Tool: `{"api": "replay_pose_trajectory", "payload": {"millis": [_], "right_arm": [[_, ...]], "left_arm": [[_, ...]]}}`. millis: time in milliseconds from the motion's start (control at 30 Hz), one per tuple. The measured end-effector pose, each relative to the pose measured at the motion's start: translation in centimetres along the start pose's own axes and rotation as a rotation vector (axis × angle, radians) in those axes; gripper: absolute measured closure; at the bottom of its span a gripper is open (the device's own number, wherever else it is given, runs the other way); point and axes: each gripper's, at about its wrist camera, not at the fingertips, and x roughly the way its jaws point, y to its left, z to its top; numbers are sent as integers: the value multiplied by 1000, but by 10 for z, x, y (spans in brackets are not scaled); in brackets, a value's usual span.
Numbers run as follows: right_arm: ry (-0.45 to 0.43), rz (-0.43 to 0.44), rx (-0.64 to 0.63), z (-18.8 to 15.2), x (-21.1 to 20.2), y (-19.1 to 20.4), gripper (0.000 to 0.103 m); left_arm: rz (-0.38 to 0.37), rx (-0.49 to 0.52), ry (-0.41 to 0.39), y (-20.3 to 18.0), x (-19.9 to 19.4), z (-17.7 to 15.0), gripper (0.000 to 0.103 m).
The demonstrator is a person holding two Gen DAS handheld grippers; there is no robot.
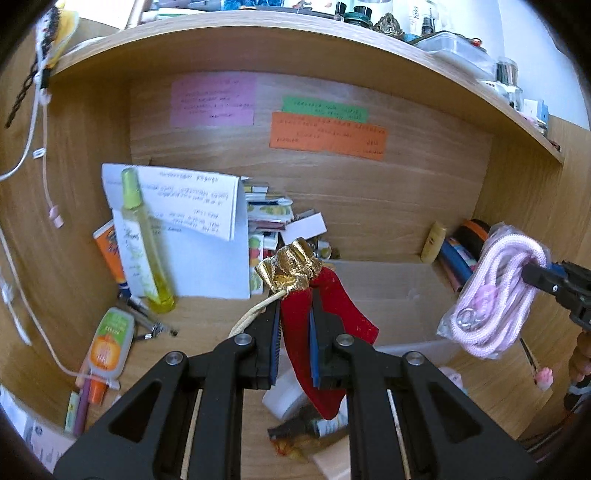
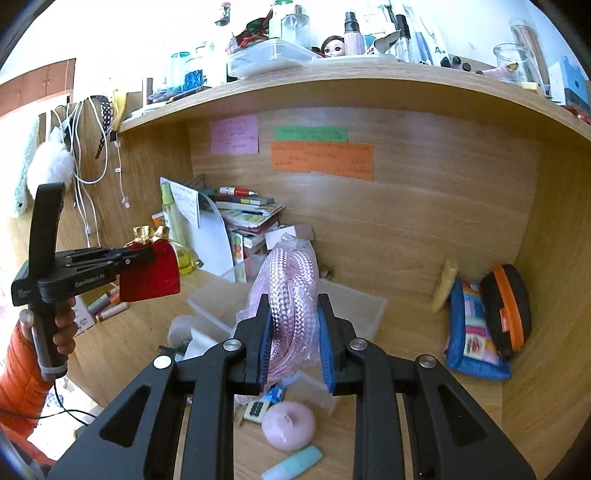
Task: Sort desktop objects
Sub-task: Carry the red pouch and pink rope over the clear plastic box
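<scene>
A red velvet pouch with a gold top [image 1: 314, 291] is clamped in the left gripper [image 1: 293, 343] at frame centre; a bagged pink braided cord [image 2: 291, 295] is pinched by the right gripper [image 2: 293, 347], above the wooden counter [image 2: 406, 332]

A wooden surface [image 2: 424, 325] sits in an alcove with a wood-grain back panel [image 2: 424, 206], a crowded shelf [image 2: 332, 79] along the top of the frame, and bright daylight washing out the white wall [image 2: 480, 22] above.
</scene>
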Motion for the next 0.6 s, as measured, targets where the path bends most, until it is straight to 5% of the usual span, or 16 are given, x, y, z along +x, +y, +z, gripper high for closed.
{"api": "replay_pose_trajectory", "payload": {"millis": [600], "right_arm": [[89,29,24,14,83,-28,83]], "left_arm": [[-33,31,165,-18,104,23,91]]}}
